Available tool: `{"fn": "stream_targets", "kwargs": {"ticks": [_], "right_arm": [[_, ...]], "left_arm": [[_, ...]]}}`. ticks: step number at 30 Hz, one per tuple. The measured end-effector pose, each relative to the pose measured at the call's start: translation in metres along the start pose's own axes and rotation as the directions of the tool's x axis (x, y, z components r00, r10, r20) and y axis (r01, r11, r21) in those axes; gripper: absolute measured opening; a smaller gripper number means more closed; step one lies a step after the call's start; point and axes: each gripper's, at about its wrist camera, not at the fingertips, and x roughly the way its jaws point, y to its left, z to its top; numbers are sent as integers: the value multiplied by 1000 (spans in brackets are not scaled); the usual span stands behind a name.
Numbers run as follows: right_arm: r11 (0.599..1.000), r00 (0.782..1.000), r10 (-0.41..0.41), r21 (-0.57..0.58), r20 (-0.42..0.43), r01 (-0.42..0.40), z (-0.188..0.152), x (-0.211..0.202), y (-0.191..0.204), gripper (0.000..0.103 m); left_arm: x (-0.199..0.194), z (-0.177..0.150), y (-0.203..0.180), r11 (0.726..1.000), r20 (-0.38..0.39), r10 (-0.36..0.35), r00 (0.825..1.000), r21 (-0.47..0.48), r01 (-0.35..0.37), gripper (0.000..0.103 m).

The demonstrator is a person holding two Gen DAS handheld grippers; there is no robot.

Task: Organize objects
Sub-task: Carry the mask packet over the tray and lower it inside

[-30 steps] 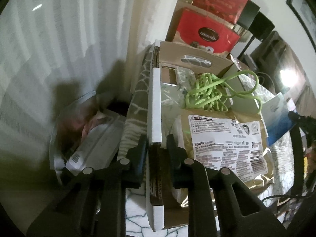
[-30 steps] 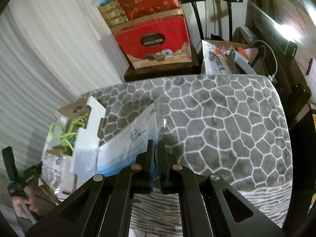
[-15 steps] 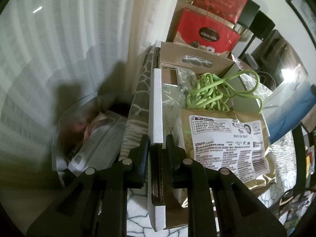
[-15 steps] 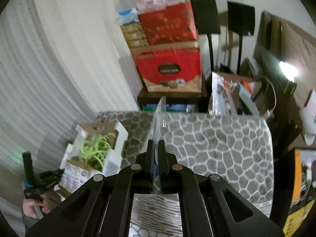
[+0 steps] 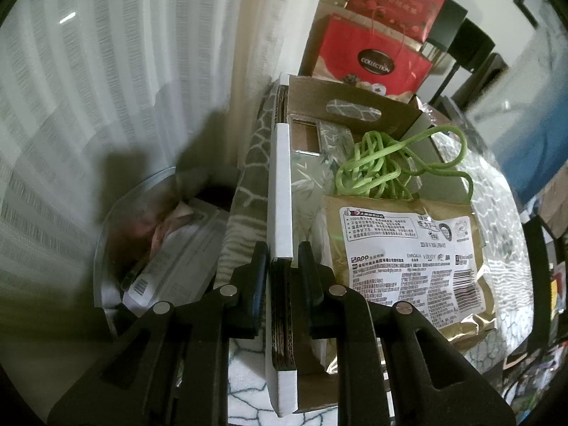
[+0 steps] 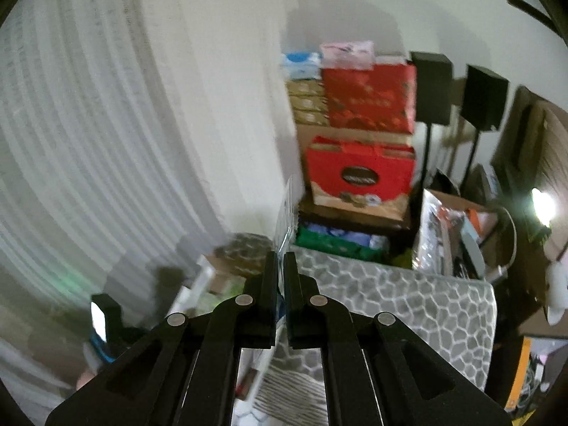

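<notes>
My left gripper [image 5: 282, 252] is shut on the white-edged side wall of an open cardboard box [image 5: 282, 191]. The box holds a gold packet with a white label [image 5: 411, 252], a tangle of green cord [image 5: 387, 163] and a clear bag. My right gripper [image 6: 280, 257] is shut on a flat clear-and-blue plastic bag [image 6: 285, 213], held edge-on and raised above the table. That bag shows blurred at the right edge of the left wrist view [image 5: 525, 124]. The box appears faintly at lower left in the right wrist view [image 6: 209, 284].
The table has a grey cobble-pattern cloth [image 6: 408, 301]. A clear bin with papers [image 5: 167, 255] stands left of the box by the curtain. Red gift boxes [image 6: 362, 167] are stacked behind the table. A box of clutter [image 6: 451, 234] sits at the far right.
My right gripper has lifted the plastic bag up off the table and tilted upward, moving toward the box. My left gripper has kept its hold on the box wall.
</notes>
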Motion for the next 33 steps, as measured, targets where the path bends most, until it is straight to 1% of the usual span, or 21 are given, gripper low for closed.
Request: {"fn": "stream_targets", "kwargs": {"ticks": [3,6,7,9,12,14,16,18,20,22,25,31,33], "right_arm": [[999,999,39,-10,14,-39,12,2,21,2],[996,996,88,5,26,-88,21,9,36,2],[993,993,115,23,21,-115,22,17,40,2],[988,990,144,61,12,-144,21,31,43,2],[973,984,176,154,-4,-173,8,66,37,2],[962,985,172,219,-31,-161,-9,95,30,2],[954,987,144,273,-65,-121,-30,122,21,2],[951,988,109,302,-111,-71,-52,149,11,2],[949,983,98,313,-155,-45,-66,169,4,2],[946,981,78,324,-177,-17,-75,179,-6,2],[938,977,93,346,-190,-22,-83,183,-19,3],[958,974,72,286,-216,-7,-99,182,-16,3],[966,977,65,259,-205,-10,-104,181,-12,3]], "left_arm": [[0,0,-1,1000,0,1,1000,-1,-1,15],[1,0,-1,1000,1,0,1000,-2,0,15],[1,0,-1,1000,1,-1,1000,-2,1,15],[1,0,0,1000,1,-3,1000,-4,3,15],[1,1,1,1000,1,-4,1000,-4,4,15],[1,1,0,1000,1,-5,1000,-3,5,15],[1,1,1,1000,1,-9,1000,-5,9,15],[2,1,2,1000,2,-11,1000,-7,11,15],[2,1,2,1000,3,-11,1000,-5,11,15],[2,1,1,1000,4,-12,1000,-7,12,15],[2,1,1,1000,6,-15,1000,-10,15,15],[2,0,-1,1000,10,-3,1000,-3,3,15],[3,0,0,1000,10,-7,1000,-6,7,15]]}}
